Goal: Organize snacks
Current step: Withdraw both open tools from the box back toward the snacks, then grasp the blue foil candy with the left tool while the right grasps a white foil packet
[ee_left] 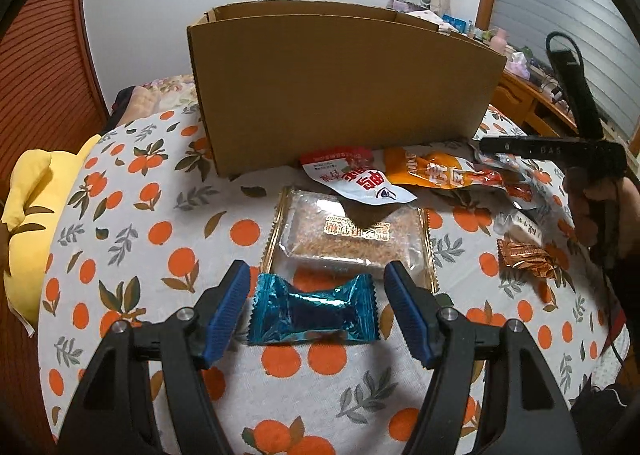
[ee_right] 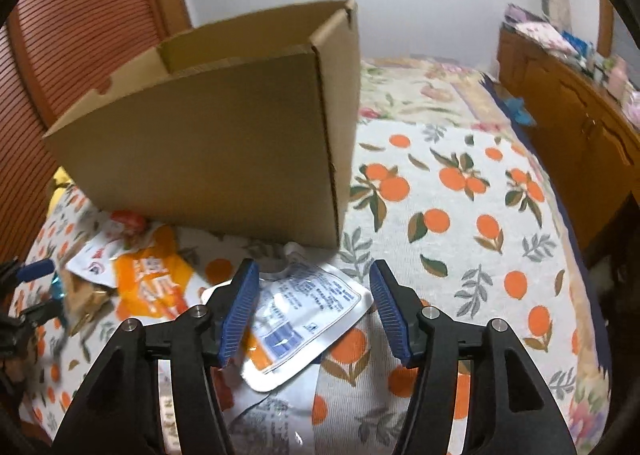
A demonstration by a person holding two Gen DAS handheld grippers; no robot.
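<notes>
A teal foil candy [ee_left: 314, 315] lies on the orange-print cloth between the blue pads of my left gripper [ee_left: 317, 271]. The gripper is open, with a gap on each side of the wrapper. Beyond it lie a clear pack of brown cake [ee_left: 348, 235], a white-and-red pouch [ee_left: 356, 179], an orange pouch [ee_left: 436, 171] and a copper-wrapped candy [ee_left: 524, 255]. My right gripper [ee_right: 314, 265] is open just above a white spouted pouch [ee_right: 312, 307]; its left finger overlaps the pouch's edge. An open cardboard box [ee_left: 340, 87] stands behind the snacks, also seen as the box [ee_right: 224, 159].
A hand [ee_left: 588, 211] holds the other tool at the right of the left wrist view. A yellow cushion [ee_left: 36, 207] lies off the cloth's left edge. A wooden cabinet [ee_right: 568, 95] runs along the right. Bare cloth [ee_right: 460, 215] stretches right of the box.
</notes>
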